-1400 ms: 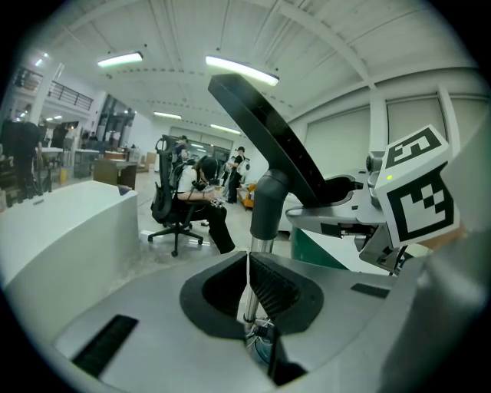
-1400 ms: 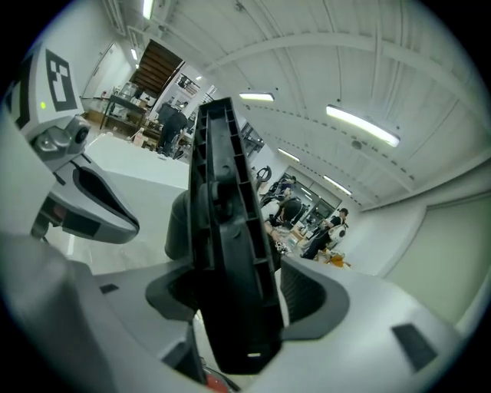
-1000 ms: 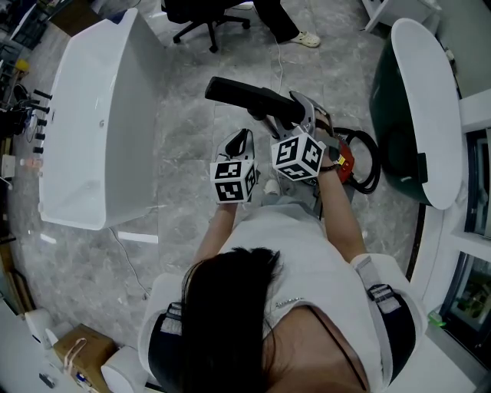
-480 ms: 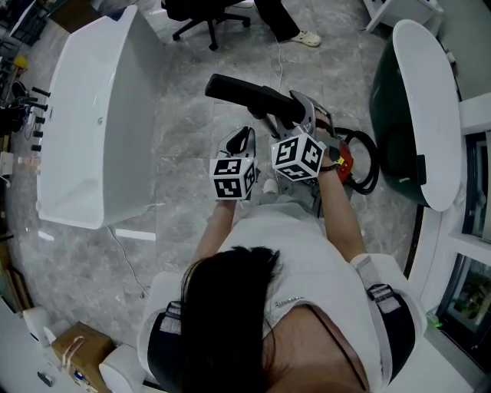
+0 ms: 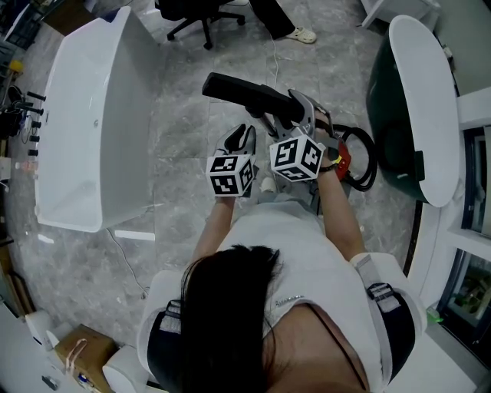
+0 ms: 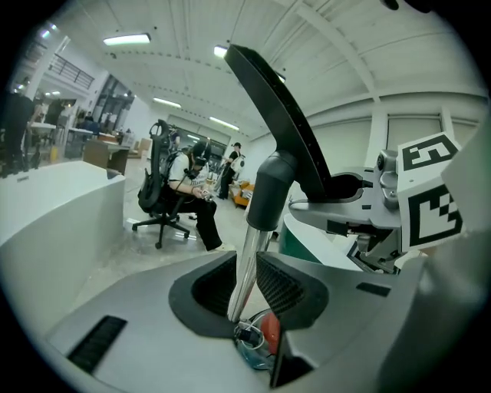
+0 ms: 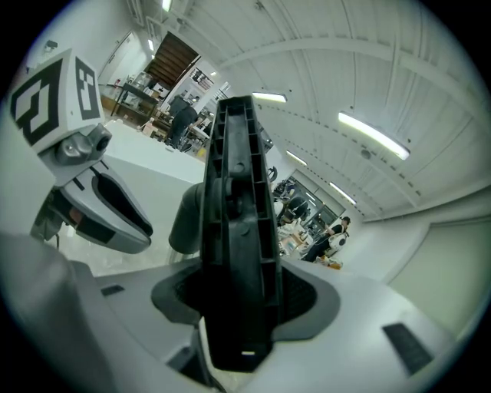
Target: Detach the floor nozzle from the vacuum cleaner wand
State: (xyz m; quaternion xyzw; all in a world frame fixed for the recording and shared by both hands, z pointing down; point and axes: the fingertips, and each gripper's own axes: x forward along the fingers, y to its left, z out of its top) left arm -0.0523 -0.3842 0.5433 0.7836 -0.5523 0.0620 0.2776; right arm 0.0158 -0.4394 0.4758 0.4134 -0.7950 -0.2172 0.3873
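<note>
The black floor nozzle (image 5: 245, 95) is held up off the floor, flat and tilted. In the right gripper view its ribbed underside (image 7: 238, 222) fills the gap, and my right gripper (image 7: 239, 307) is shut on it. A grey collar (image 6: 268, 192) joins the nozzle (image 6: 284, 115) to the chrome wand (image 6: 249, 249). My left gripper (image 6: 244, 290) has the wand between its jaws, which are opening: a narrow gap shows beside the left pad. In the head view the left gripper (image 5: 240, 141) sits just left of the right gripper (image 5: 304, 115).
The vacuum's red body (image 5: 344, 160) and looped black hose (image 5: 367, 157) lie on the marble floor at the right. A long white tub-shaped table (image 5: 84, 130) stands left, an oval white table (image 5: 422, 100) right. An office chair (image 5: 196, 15) and a seated person's shoe (image 5: 301, 34) are ahead.
</note>
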